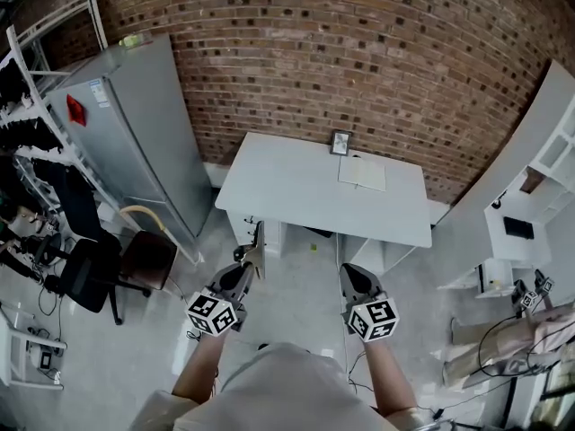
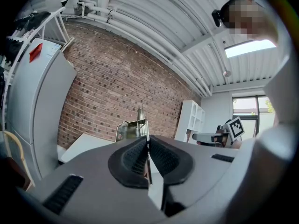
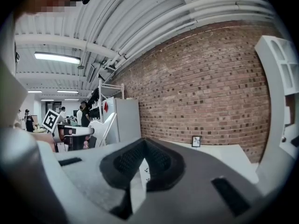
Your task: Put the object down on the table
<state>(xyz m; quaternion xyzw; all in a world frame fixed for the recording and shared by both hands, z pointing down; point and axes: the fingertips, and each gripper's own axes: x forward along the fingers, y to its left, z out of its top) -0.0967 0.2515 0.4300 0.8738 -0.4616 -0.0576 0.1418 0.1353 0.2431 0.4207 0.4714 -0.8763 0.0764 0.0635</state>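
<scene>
A white table is seen ahead of both grippers, set against a brick wall. A small picture frame and a white pad are placed near its far edge. A grey cabinet and a dark chair are found left of the left gripper, and white shelving right of the right gripper. Pale floor is spread between the grippers and the table's near edge. A thin metal object is clamped upright in the left jaws, short of the table. The right jaws are pressed together, with nothing between.
</scene>
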